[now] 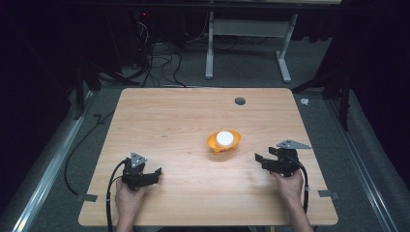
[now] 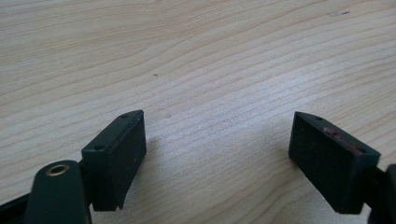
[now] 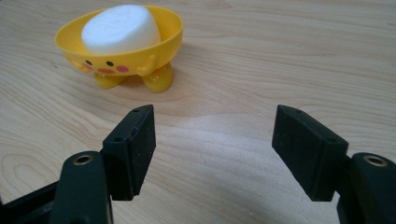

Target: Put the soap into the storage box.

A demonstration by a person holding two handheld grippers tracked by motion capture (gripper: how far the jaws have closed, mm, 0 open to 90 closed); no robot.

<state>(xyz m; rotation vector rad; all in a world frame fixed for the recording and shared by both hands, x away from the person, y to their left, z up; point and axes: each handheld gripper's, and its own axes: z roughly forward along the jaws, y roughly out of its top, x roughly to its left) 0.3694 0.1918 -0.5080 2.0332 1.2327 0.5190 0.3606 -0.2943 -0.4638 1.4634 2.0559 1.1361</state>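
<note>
With both the left gripper [image 2: 217,140] and the right gripper [image 3: 215,140] spread wide and empty over the counter [image 1: 169,121], the yellow dish [image 3: 140,56] holding a white soap bar [image 3: 121,28] sits ahead-left of the right jaws, probably light, rigid, slippery, best pinched across its rim.

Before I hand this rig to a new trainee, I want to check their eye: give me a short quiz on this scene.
1. True or false: the white soap lies in the yellow dish.
2. Which claw is nearer the dish? A) left claw B) right claw
3. Fill in: both claws have their jaws ____ above the wooden table.

Key: 1 true; 2 B; 3 open.
</note>
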